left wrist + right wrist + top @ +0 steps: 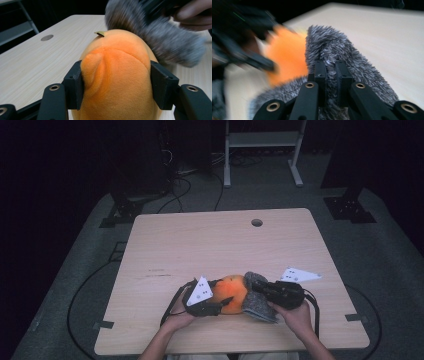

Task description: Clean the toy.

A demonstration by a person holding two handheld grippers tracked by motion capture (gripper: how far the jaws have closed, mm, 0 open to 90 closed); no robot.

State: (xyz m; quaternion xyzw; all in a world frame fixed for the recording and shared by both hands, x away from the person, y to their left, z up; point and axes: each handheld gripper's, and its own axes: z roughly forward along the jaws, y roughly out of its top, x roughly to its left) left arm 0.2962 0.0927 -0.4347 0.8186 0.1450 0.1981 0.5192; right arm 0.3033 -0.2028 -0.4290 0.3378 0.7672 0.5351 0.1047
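Black jaws of the left gripper [116, 88] squeeze the orange plush toy [117, 75] at the table's [200, 240] near edge; soft, light, dents easily; right gripper [330, 75] pinches grey furry fabric [332, 47] beside it; grip folds firmly.

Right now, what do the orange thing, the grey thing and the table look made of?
Orange toy: plush fabric, short matte pile, stitched seams, dents between the left gripper pads; probably stuffed.
Grey cloth: long shaggy grey-white fibres, like faux fur, pinched in the right gripper.
Table: pale wood-grain top, smooth and matte; laminate or real wood, unclear.
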